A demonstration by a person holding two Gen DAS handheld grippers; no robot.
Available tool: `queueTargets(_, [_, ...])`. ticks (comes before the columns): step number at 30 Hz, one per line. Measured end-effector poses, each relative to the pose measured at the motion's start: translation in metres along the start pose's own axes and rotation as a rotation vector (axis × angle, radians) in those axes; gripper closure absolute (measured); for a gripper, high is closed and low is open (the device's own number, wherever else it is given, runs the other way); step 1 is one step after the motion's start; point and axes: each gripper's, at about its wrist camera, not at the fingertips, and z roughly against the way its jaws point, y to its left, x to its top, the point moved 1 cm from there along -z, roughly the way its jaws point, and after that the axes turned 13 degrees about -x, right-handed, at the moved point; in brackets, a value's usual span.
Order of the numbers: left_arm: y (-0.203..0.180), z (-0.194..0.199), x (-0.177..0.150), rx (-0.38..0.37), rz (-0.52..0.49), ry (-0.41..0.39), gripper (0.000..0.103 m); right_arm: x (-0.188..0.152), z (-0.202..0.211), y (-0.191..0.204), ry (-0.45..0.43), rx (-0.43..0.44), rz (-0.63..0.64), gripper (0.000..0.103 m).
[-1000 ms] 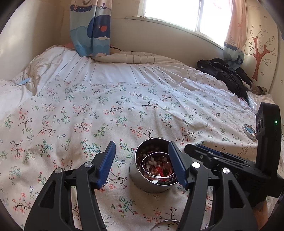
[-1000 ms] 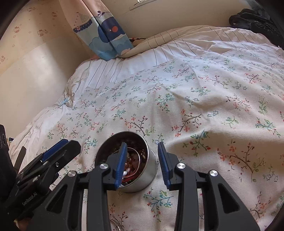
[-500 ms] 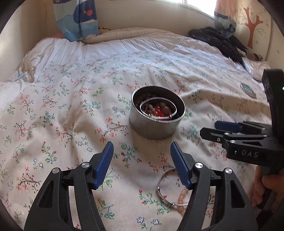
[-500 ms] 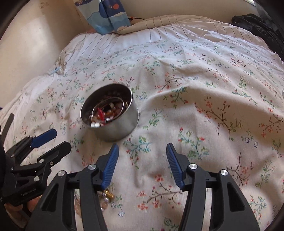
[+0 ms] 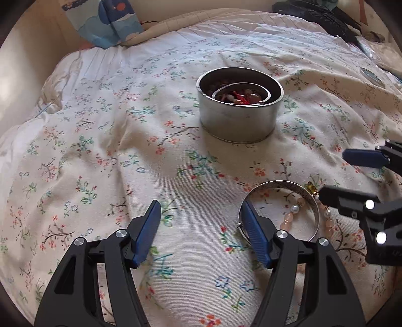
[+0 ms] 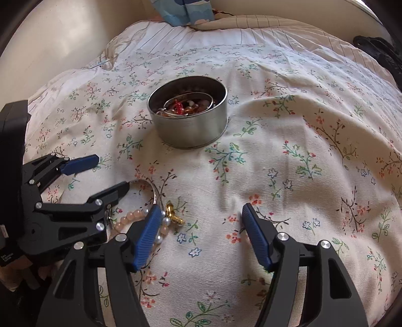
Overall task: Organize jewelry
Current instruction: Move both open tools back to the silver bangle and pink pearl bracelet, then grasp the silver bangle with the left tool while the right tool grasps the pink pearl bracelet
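A round metal tin (image 5: pixel 238 105) (image 6: pixel 189 113) full of beads and a silver bangle stands on the floral bedspread. Nearer me lie a silver bangle (image 5: pixel 281 186) (image 6: pixel 157 193), a pink and pearl bead bracelet (image 5: pixel 292 213) (image 6: pixel 133 216) and a small gold piece (image 6: pixel 173 212) (image 5: pixel 311 186). My left gripper (image 5: pixel 201 226) (image 6: pixel 105 173) is open and empty, its right finger at the bangle's left rim. My right gripper (image 6: pixel 201 226) (image 5: pixel 351 176) is open and empty, its left finger over the bead bracelet.
The floral bedspread (image 5: pixel 125 151) covers the bed. A curtain (image 5: pixel 108 22) hangs at the far wall. Dark clothing (image 5: pixel 321 15) lies at the far right, and a small round item (image 5: pixel 371 75) sits on the bed's right side.
Both grippers have pulled back from the tin toward me, staying open. The loose bangle and bead bracelet have come into view between them.
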Motion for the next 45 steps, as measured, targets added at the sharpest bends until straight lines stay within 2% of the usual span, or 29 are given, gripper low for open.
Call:
queueTargets(3, [0.017,0.006,-0.001,0.029,0.082,-0.011,0.040,-0.003,0.001,0.006,-0.014,-0.154,0.055,0.035])
queueTargets(5, [0.024,0.008,-0.002,0.019,0.118,-0.009,0.040,-0.003,0.004,-0.003,-0.027,-0.201,0.021,0.035])
queueTargets(6, [0.025,0.009,-0.003,0.012,0.124,-0.009,0.040,-0.002,0.006,-0.010,-0.034,-0.199,-0.009,0.035])
queueTargets(9, [0.019,0.009,-0.002,0.009,0.095,-0.015,0.040,0.000,0.015,-0.017,-0.083,-0.080,-0.066,0.035])
queueTargets(12, [0.014,0.006,-0.002,0.018,0.070,0.003,0.040,0.003,0.007,0.004,-0.055,0.019,0.000,0.035])
queueTargets(13, [0.015,0.005,-0.002,0.016,0.074,0.006,0.040,0.003,0.001,0.016,-0.035,0.010,0.047,0.034])
queueTargets(16, [0.022,0.002,-0.002,0.004,0.113,0.021,0.040,0.003,-0.011,0.034,-0.010,-0.096,0.129,0.031])
queueTargets(18, [0.027,0.000,-0.003,-0.009,0.138,0.030,0.040,0.004,-0.011,0.025,-0.015,-0.192,0.102,0.029])
queueTargets(19, [0.028,0.000,-0.004,-0.017,0.142,0.030,0.038,0.003,-0.008,0.017,-0.022,-0.244,0.081,0.024])
queueTargets(22, [0.024,-0.002,-0.004,0.002,0.122,0.037,0.038,0.001,0.001,-0.009,-0.041,-0.376,0.013,0.024])
queueTargets(23, [0.023,-0.001,-0.004,0.005,0.116,0.035,0.038,0.000,0.003,-0.016,-0.043,-0.374,-0.005,0.024])
queueTargets(25, [0.020,0.000,-0.003,0.004,0.104,0.028,0.038,0.001,0.007,-0.021,-0.061,-0.265,-0.042,0.024])
queueTargets(30, [0.012,0.009,0.000,0.011,0.055,-0.030,0.038,0.009,0.001,-0.015,-0.059,-0.120,-0.054,0.024])
queueTargets(32, [0.007,0.009,0.002,0.008,0.028,-0.044,0.038,0.010,-0.002,-0.018,-0.051,-0.076,-0.073,0.029])
queueTargets(34, [0.001,0.004,0.004,-0.003,0.001,-0.035,0.038,0.010,-0.008,-0.020,-0.026,-0.048,-0.086,0.045])
queueTargets(36, [-0.003,0.001,0.004,-0.027,-0.018,-0.020,0.043,0.007,-0.013,-0.016,0.003,-0.055,-0.081,0.056])
queueTargets(38, [-0.008,-0.003,0.003,-0.095,-0.032,0.004,0.074,0.006,-0.010,-0.015,0.004,-0.039,-0.079,0.068])
queueTargets(39, [-0.012,-0.003,0.002,-0.120,-0.045,0.010,0.086,0.004,-0.007,-0.014,-0.005,-0.025,-0.074,0.081])
queueTargets(40, [-0.017,-0.001,0.001,-0.150,-0.063,0.007,0.093,0.002,-0.003,-0.012,-0.020,-0.002,-0.063,0.085])
queueTargets(41, [-0.022,0.001,0.000,-0.174,-0.079,0.005,0.094,0.002,0.002,-0.009,-0.036,0.019,-0.053,0.085])
queueTargets(43, [-0.028,0.004,-0.002,-0.181,-0.101,-0.007,0.094,0.003,0.005,-0.002,-0.057,-0.014,-0.027,0.086])
queueTargets(45, [-0.026,0.003,-0.001,-0.172,-0.085,-0.003,0.094,0.004,-0.002,0.000,-0.033,-0.039,-0.014,0.084])
